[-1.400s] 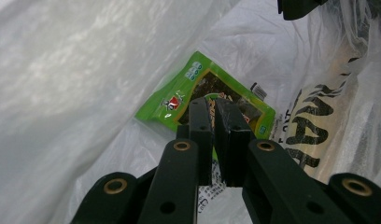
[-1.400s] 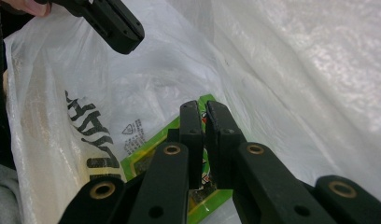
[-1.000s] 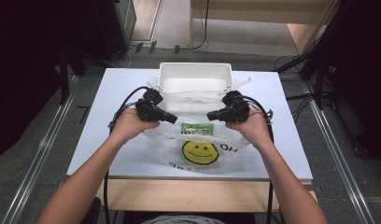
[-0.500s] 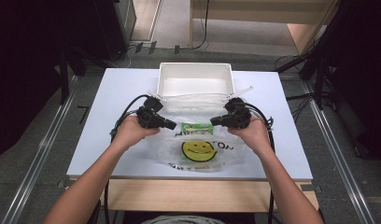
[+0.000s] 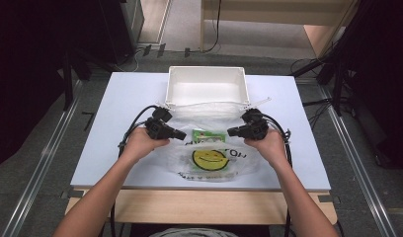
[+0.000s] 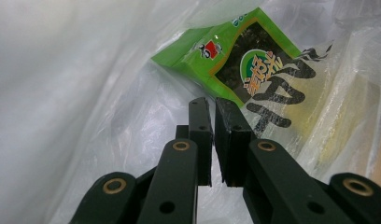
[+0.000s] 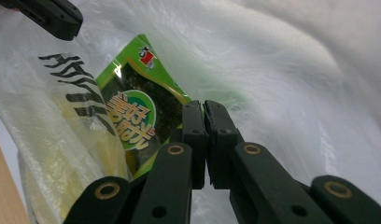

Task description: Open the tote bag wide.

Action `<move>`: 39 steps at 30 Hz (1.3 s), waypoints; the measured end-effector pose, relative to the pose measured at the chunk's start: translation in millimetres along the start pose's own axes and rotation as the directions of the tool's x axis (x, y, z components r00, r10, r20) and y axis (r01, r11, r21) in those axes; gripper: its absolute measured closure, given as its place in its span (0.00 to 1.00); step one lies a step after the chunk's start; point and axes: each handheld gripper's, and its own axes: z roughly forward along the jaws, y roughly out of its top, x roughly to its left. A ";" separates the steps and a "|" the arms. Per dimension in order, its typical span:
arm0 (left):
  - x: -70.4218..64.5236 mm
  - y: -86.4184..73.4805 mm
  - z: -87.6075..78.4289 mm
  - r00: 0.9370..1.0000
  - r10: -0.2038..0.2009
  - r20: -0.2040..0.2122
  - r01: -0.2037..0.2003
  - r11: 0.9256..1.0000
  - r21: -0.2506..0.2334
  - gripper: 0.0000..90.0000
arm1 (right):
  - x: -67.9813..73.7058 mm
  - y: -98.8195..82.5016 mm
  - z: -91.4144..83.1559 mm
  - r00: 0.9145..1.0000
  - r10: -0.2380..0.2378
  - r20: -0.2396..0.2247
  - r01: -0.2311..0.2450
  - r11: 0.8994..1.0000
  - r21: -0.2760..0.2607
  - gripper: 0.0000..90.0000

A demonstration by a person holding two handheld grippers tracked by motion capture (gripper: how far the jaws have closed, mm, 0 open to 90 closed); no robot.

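A clear plastic bag (image 5: 214,163) with a yellow smiley face lies on the white table (image 5: 120,98), its mouth toward the white bin (image 5: 172,86). Inside it, near the mouth, sits a green seaweed snack packet (image 5: 208,135). My left gripper (image 5: 182,134) pinches the bag's left edge and my right gripper (image 5: 230,132) its right edge, tips pointing at each other. In the left gripper view the jaws (image 6: 211,105) are shut on the film in front of the packet (image 6: 240,60). In the right gripper view the jaws (image 7: 201,108) are shut on the film beside the packet (image 7: 132,102).
The empty white bin stands just behind the bag at the table's far middle. Black cables trail from both grippers over the table. The wooden front edge (image 5: 204,205) runs below the bag. Dark floor and metal rails flank the table.
Both hands have come down and toward the person with the bag. The bag, lifted before, now rests flatter on the table. Both grips stay shut.
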 end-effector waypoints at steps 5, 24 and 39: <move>3.4 -3.1 4.8 1.000 -0.011 -0.006 0.011 1.000 0.004 0.96 | -4.5 -4.8 3.7 1.000 0.011 0.004 -0.011 1.000 0.002 0.99; 18.6 -18.2 17.1 0.995 -0.088 -0.040 0.087 0.996 -0.033 0.96 | -19.3 -23.7 17.8 0.997 0.063 0.044 -0.065 0.997 0.036 0.99; 30.4 -34.7 7.3 0.979 -0.164 -0.119 0.156 0.985 -0.073 0.97 | -30.5 -35.6 13.3 0.990 0.087 0.110 -0.092 0.995 0.038 0.99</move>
